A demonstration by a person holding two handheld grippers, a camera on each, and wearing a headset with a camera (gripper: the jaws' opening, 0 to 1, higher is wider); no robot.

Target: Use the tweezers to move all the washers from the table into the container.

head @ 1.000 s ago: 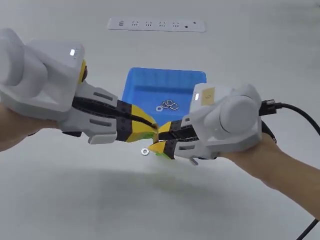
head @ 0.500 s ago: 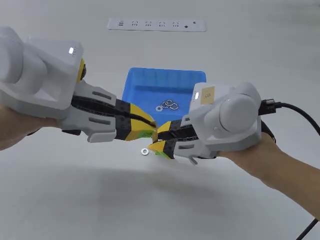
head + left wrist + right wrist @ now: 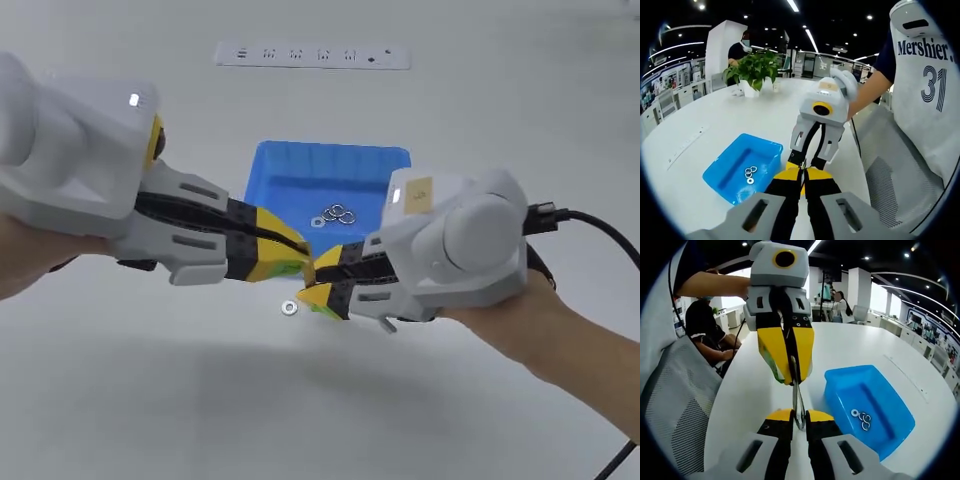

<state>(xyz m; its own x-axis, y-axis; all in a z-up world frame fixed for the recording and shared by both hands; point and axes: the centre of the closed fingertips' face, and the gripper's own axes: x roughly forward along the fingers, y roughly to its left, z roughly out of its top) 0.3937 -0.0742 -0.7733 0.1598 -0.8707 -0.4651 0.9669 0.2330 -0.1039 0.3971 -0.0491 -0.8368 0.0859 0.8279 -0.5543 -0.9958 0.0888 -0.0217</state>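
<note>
Thin metal tweezers (image 3: 798, 396) run between the two grippers, which face each other tip to tip. My right gripper (image 3: 799, 417) is shut on one end of them, and my left gripper (image 3: 791, 379) is shut on the other. In the head view the left gripper (image 3: 303, 262) comes in from the left and the right gripper (image 3: 312, 287) from the right, meeting just in front of the blue container (image 3: 290, 170). One washer (image 3: 290, 307) lies on the table right under the tips. A few washers (image 3: 335, 214) lie inside the container.
A white power strip (image 3: 312, 55) lies at the far edge of the white table (image 3: 200, 400). A black cable (image 3: 600, 235) trails from the right gripper. A potted plant (image 3: 755, 70) stands far off on the table.
</note>
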